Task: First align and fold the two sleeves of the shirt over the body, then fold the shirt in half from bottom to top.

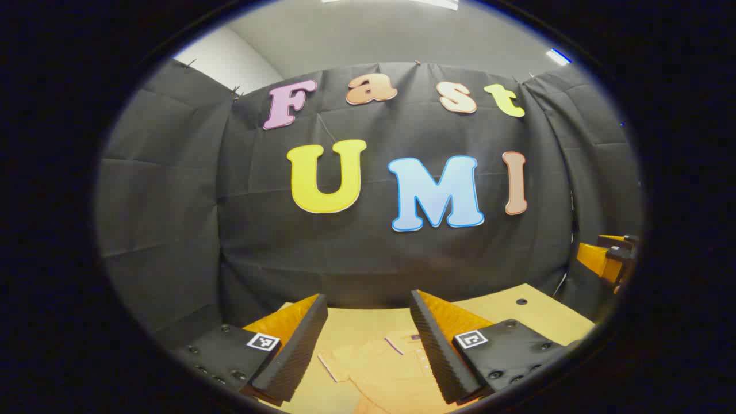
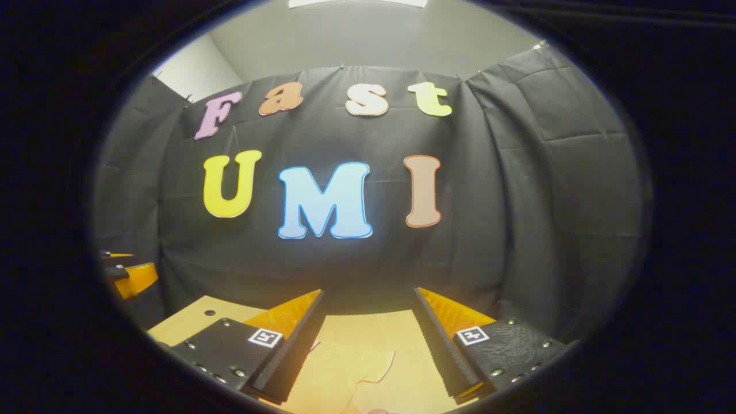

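A pale orange shirt [image 1: 382,371] lies flat on the wooden table [image 1: 535,313], its collar and one sleeve showing between my left gripper's fingers in the left gripper view. My left gripper [image 1: 368,333] hangs open above it, nothing between its fingers. In the right gripper view the shirt's other sleeve [image 2: 351,371] lies on the table [image 2: 190,322] below my right gripper [image 2: 371,330], which is also open and holds nothing. Each gripper also shows at the other view's edge: the right gripper [image 1: 609,259] far right, the left gripper [image 2: 123,270] far left.
The black cloth wall [image 1: 368,247] stands close behind the table's far edge and wraps round both sides. A small dark hole [image 1: 521,301] marks the tabletop near its back right corner.
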`<control>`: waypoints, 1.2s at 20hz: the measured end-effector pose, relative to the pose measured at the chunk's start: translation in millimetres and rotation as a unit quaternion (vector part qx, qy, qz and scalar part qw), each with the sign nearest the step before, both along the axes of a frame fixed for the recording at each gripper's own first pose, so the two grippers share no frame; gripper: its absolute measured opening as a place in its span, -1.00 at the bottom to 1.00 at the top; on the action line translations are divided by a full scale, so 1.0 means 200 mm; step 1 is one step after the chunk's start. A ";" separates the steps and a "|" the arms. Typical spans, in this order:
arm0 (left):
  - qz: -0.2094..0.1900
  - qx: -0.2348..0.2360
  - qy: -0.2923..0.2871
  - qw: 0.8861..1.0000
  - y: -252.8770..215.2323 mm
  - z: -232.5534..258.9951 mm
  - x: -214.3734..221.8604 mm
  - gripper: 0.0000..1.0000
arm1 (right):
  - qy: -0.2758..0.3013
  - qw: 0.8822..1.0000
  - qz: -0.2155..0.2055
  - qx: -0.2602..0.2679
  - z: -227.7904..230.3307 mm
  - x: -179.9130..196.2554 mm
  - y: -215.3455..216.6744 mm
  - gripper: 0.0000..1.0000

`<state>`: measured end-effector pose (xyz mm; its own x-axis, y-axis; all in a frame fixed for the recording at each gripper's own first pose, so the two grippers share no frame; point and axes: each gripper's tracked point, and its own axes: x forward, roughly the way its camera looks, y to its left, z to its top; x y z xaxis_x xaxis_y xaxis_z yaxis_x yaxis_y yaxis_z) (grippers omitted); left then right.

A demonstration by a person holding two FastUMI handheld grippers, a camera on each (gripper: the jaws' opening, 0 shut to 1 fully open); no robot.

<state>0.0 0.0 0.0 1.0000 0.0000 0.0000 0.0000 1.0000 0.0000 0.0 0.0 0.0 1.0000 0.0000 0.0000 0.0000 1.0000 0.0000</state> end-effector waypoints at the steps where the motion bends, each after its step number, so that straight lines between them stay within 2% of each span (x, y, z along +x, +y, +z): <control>1: 0.001 0.000 0.000 1.000 -0.01 0.00 0.01 0.87 | 0.002 1.000 0.003 0.002 -0.01 0.01 0.00 0.88; 16: 0.018 0.005 -0.010 1.000 0.06 0.01 0.04 0.87 | 0.023 0.999 0.026 0.007 -0.06 0.09 0.06 0.89; 24: 0.024 0.006 -0.007 1.000 0.11 0.01 0.07 0.87 | 0.053 0.998 0.027 0.008 -0.16 0.20 0.04 0.86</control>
